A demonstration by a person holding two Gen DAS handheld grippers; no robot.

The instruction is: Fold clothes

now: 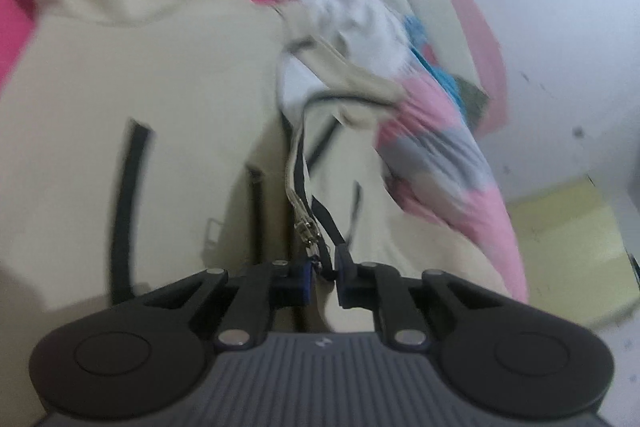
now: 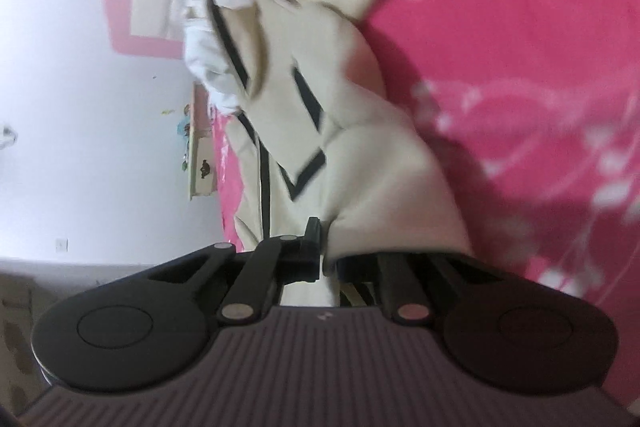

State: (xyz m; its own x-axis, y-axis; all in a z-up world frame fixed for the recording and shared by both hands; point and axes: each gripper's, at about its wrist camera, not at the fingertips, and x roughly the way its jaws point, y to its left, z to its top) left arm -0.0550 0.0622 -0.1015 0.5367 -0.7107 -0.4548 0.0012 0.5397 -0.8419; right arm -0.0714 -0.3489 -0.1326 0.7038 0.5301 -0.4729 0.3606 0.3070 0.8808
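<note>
Both the left tongs (image 1: 325,269) and the right tongs (image 2: 328,263) pinch the soft cream jacket with black stripes (image 1: 160,107) above the bright pink bed sheet (image 2: 520,47).

The jacket (image 1: 140,75) was cream with black stripes and a white lining. The bedsheet (image 2: 520,47) was hot pink with a blurred white pattern. Both grippers were black.

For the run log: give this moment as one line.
left gripper: shut on cream jacket zip edge | right gripper: shut on jacket fabric | surface: pink bedsheet
</note>
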